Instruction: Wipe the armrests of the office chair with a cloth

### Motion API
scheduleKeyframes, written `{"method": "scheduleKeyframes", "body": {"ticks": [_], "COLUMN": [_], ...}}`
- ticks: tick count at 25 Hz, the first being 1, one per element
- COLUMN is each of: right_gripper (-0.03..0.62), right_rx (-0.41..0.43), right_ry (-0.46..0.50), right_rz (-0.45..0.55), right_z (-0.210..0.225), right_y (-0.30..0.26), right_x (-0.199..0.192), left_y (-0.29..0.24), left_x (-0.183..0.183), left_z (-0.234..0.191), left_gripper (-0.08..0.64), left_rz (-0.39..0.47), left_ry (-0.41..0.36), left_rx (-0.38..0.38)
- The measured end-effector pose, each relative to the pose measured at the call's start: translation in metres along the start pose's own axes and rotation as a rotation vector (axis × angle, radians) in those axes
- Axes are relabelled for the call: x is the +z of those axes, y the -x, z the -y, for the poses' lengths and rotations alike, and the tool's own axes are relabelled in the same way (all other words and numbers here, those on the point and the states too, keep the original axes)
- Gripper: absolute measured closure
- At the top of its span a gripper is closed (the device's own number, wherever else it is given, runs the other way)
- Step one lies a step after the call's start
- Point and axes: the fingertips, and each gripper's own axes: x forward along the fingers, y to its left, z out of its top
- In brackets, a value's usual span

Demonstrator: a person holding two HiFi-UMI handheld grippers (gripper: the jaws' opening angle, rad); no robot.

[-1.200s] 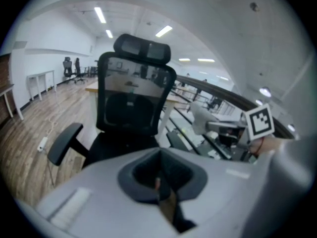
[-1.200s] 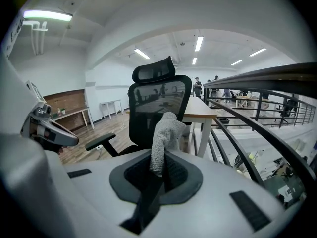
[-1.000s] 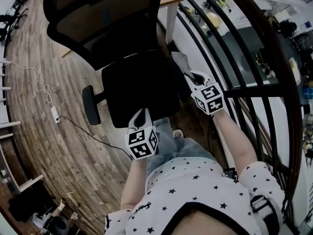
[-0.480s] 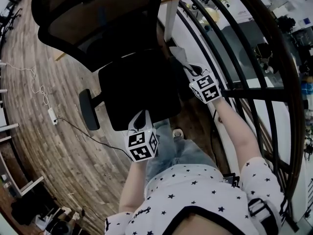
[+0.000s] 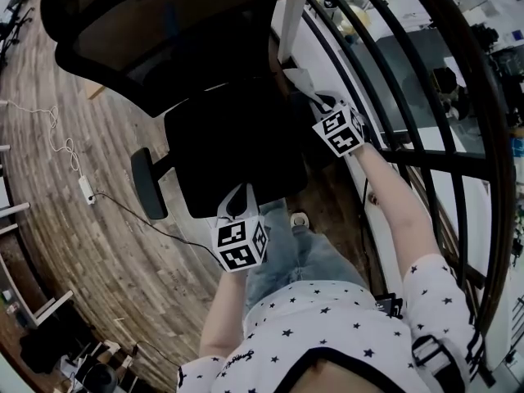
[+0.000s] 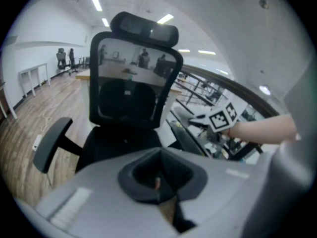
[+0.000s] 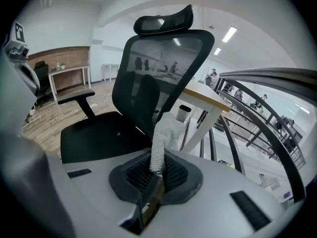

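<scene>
My left gripper (image 5: 238,199) hovers at the front edge of the black padded seat (image 5: 237,150), its jaws pressed together with nothing between them. The left armrest (image 5: 148,183) is a smooth, dark oblong pad, and the backrest (image 5: 155,31) is black mesh. My right gripper (image 5: 323,105) is clamped on the pale, knitted cloth (image 7: 162,135), which is crumpled at the seat's right edge. This gripper has slid toward the backrest since a second ago.

We see a wooden floor (image 5: 90,252) with a white power strip (image 5: 85,189) lying on it, a black railing (image 7: 277,74), and a wood-topped tabletop (image 7: 208,98) on white legs.
</scene>
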Motion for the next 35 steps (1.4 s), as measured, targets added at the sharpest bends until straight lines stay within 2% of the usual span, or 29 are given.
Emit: {"method": "scheduleKeyframes", "body": {"ticks": [4,17,25,35], "right_gripper": [0.563,0.562,0.562,0.563], "right_rx": [-0.01,0.008,0.024,0.067], "right_ry": [0.042,0.052,0.037,0.063], "right_rz": [-0.052,-0.191,-0.207,-0.223], "right_z": [0.004,-0.005,-0.006,-0.013], "right_y": [-0.018,-0.054,-0.057,-0.051], "right_x": [-0.008,-0.041,-0.043,-0.048], "left_y": [-0.003,-0.012,-0.013,-0.011], "left_x": [-0.005,-0.018,-0.019,-0.018], "left_z": [-0.003,-0.006,-0.004,0.005], "left_gripper": [0.554,0.554,0.554,0.554], "left_rz": [-0.017,-0.046,-0.048,-0.033], "left_ry": [0.012,0.037,0.044,0.044], "left_rx": [0.0,0.0,-0.003,-0.01]}}
